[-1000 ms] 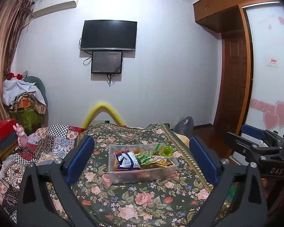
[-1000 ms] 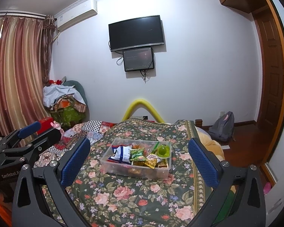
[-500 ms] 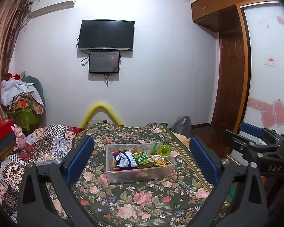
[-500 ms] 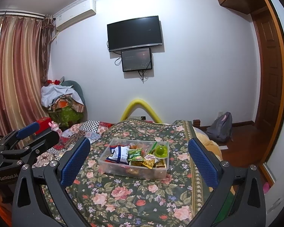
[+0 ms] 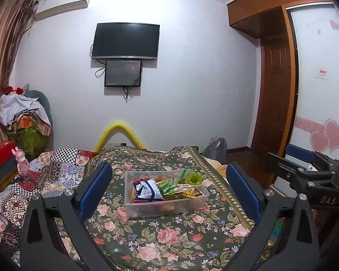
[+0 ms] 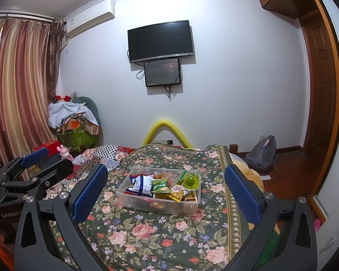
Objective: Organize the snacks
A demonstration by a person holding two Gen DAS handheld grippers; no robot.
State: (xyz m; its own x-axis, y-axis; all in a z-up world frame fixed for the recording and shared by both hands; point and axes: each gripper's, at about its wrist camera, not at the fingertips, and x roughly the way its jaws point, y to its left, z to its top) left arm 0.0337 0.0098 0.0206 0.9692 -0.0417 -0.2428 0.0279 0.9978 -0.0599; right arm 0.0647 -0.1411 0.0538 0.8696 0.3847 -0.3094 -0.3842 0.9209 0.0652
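Readable text: "DAS" is showing on the right gripper [image 5: 305, 164] body, seen at the right edge of the left wrist view. A partial "GenRobot" marking is showing on the left gripper [image 6: 37, 164] body in the right wrist view. Snack packet print is too small to read.

Both grippers are hovering above the floral bedspread [image 5: 169, 244], side by side, pointing level toward the far wall. Both are spread wide, blue pads [image 5: 95, 189] well apart, gripping nothing.

The clear plastic bin [image 5: 167, 205] is sitting on the bedspread ahead of both, framed between each gripper's fingers, not touching them. It is holding the snacks: a blue-white packet [image 5: 147, 189], a green packet [image 5: 167, 187], a yellow packet [image 5: 187, 190] and a green cup [image 5: 194, 177] at its far right corner.
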